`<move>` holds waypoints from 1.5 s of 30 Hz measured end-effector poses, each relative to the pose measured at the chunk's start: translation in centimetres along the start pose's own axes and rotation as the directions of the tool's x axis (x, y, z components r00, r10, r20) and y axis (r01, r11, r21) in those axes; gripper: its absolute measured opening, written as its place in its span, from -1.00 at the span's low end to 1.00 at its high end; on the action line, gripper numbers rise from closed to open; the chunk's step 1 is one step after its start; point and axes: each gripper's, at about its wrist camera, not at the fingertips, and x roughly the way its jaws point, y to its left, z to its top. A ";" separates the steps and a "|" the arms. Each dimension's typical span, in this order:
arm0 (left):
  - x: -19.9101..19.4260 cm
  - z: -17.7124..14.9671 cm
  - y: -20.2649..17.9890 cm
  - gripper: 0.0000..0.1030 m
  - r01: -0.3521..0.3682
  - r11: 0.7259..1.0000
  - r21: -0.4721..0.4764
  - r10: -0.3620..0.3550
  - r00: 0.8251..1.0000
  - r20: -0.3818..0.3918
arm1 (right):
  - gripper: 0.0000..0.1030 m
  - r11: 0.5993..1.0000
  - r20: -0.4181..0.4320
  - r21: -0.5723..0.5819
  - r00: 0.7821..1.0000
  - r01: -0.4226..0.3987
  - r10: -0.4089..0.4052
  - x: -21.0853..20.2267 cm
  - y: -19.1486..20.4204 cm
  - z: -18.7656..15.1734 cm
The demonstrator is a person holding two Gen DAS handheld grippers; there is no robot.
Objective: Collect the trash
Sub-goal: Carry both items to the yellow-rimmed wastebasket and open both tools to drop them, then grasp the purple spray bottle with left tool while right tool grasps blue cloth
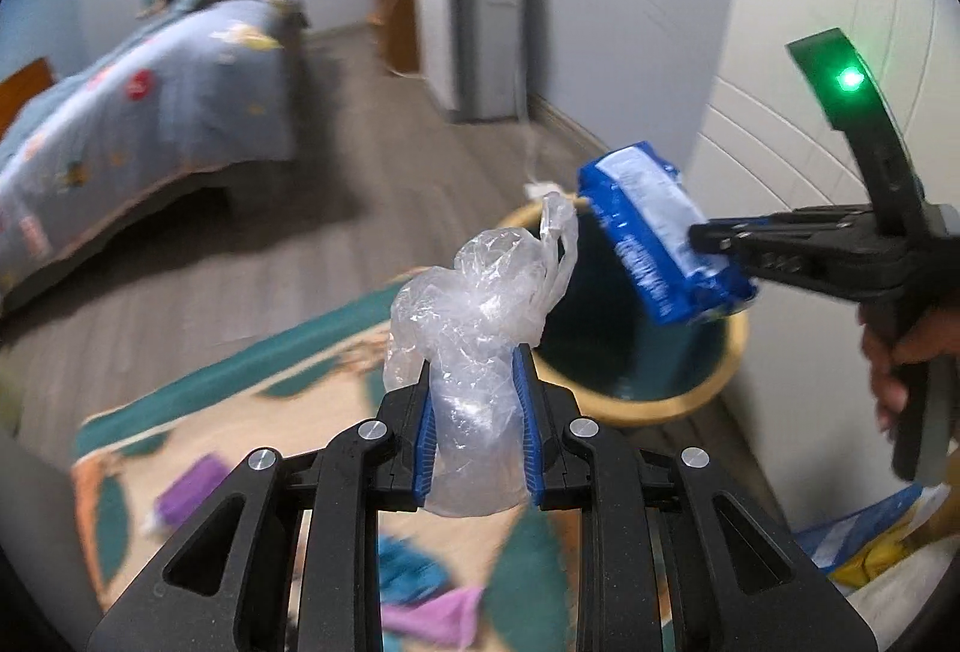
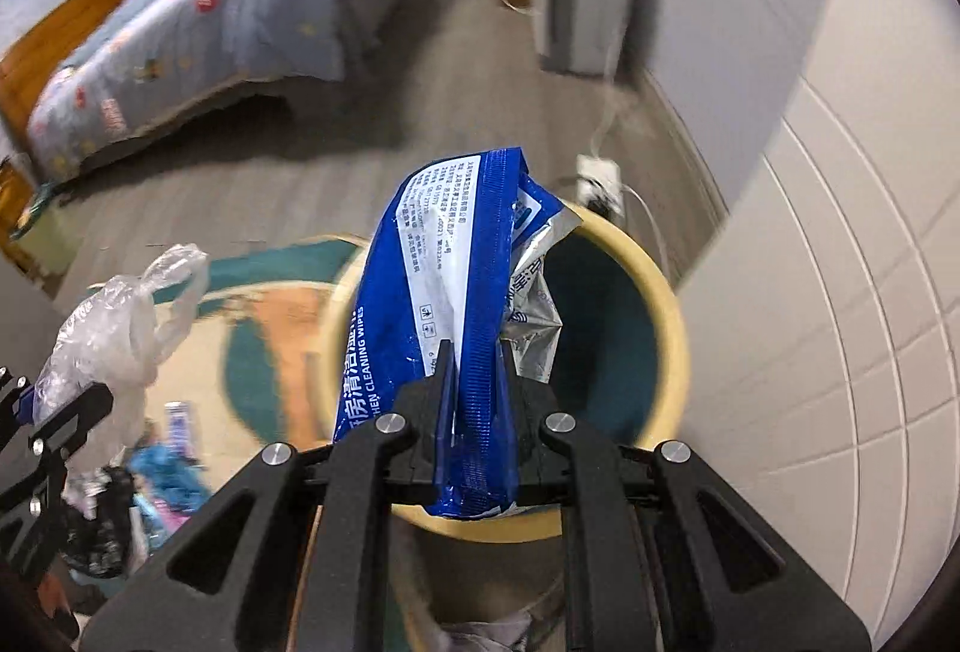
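Note:
My left gripper is shut on a crumpled clear plastic bag, held above the rug just left of the bin. The bag also shows in the right wrist view. My right gripper is shut on a blue and white cleaning-wipes packet and holds it over the open mouth of a round bin with a tan rim and dark teal inside. In the left wrist view the packet hangs over the bin, pinched by the right gripper.
A patterned teal and beige rug lies under the grippers with purple and blue wrappers on it. More packets lie by the white tiled wall. A bed, a grey cabinet and a power strip stand beyond.

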 end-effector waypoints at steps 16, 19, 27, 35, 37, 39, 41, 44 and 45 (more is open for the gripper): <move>7.7 1.2 -6.4 0.58 0.077 0.988 0.134 -0.074 0.997 -0.027 | 0.10 0.990 -0.068 0.108 0.994 0.095 -0.088 3.4 -3.9 -1.3; 6.9 1.1 -5.4 0.78 0.065 0.993 0.099 -0.064 0.998 -0.010 | 0.49 0.987 -0.055 0.133 0.995 0.088 -0.081 3.0 -4.2 -1.3; 3.1 0.8 -0.8 0.85 0.011 1.000 0.015 -0.011 1.000 0.027 | 0.89 0.985 -0.017 0.163 0.998 0.058 -0.056 1.5 -2.9 -0.4; -4.6 -0.4 7.7 0.88 -0.085 0.994 -0.064 0.090 0.993 0.073 | 0.89 0.998 0.020 0.050 0.999 0.036 -0.037 -0.3 2.4 0.3; -6.5 -1.1 9.9 0.89 -0.135 0.989 -0.065 0.140 0.987 0.083 | 0.89 0.999 0.031 0.024 0.999 0.023 -0.024 -0.7 4.0 0.4; -8.1 -1.9 12.0 0.90 -0.178 0.981 -0.079 0.185 0.980 0.079 | 0.89 1.000 0.031 -0.003 0.999 0.013 -0.013 -1.0 5.5 0.5; -9.5 -3.1 14.6 0.90 -0.221 0.969 -0.113 0.230 0.971 0.071 | 0.89 1.000 0.031 -0.023 1.000 0.004 -0.003 -1.3 7.1 0.6; -10.9 -5.1 17.9 0.90 -0.253 0.948 -0.195 0.270 0.961 0.064 | 0.89 0.999 0.028 -0.034 0.999 -0.022 0.023 -1.6 9.3 0.5; -11.1 -5.7 18.8 0.90 -0.258 0.941 -0.218 0.277 0.959 0.063 | 0.89 0.999 0.026 -0.042 0.999 -0.029 0.030 -1.7 10.1 0.4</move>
